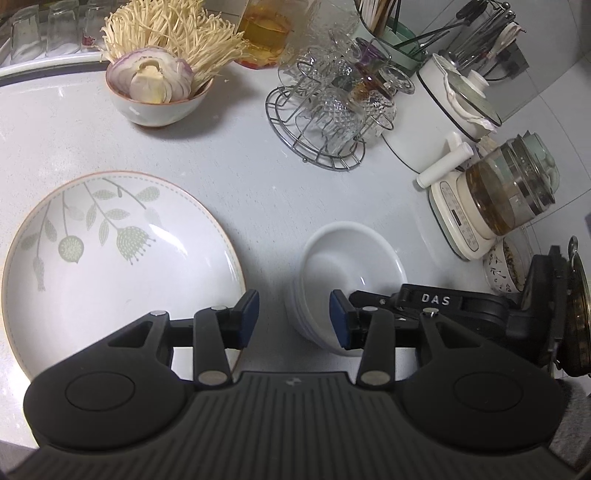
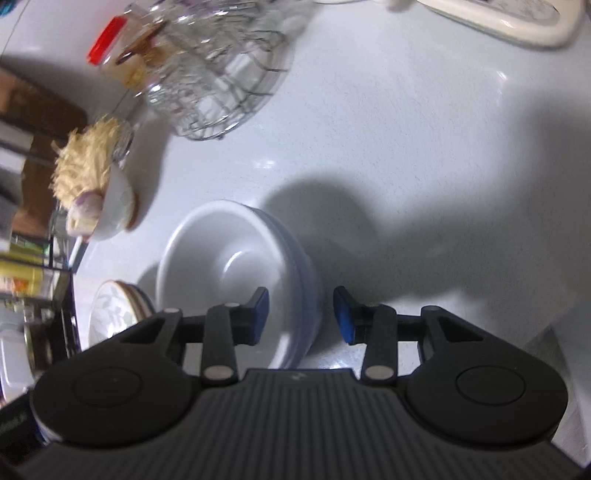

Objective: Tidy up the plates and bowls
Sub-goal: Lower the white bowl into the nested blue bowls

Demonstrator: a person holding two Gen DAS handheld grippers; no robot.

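Far left on the desk (image 1: 240,177): a plate (image 1: 110,266) with a leaf print, lying flat, nothing in it. Behind it, a bowl (image 1: 159,99) holding sliced onion (image 1: 151,75) and a sheaf of enoki (image 1: 173,33). Right of that, a jar (image 1: 266,33) of amber liquid, then a wire rack (image 1: 317,129) hung with cut glasses. Further right, a white pot (image 1: 439,110) with a glass lid tilted on it, and a glass kettle (image 1: 513,188) with brownish liquid on a cream base.

Near the middle, a stack of white bowls (image 1: 347,280), nested, the top one with nothing in it, well apart from the plate.

Left gripper (image 1: 293,319) low over the desk, fingers (image 1: 249,317) apart, gripping nothing; left pad over the plate's rim, right pad at the near edge of the stack.

Right gripper (image 2: 301,314) reaching in from the right side, fingers (image 2: 343,317) apart, gripping nothing; left pad over the top bowl's hollow, right pad outside the wall, so straddling the rim of the stack (image 2: 229,258). Contact with the rim: cannot tell. In that view, somewhat blurred, plate (image 2: 110,314) left of the stack, onion bowl (image 2: 110,206) beyond.
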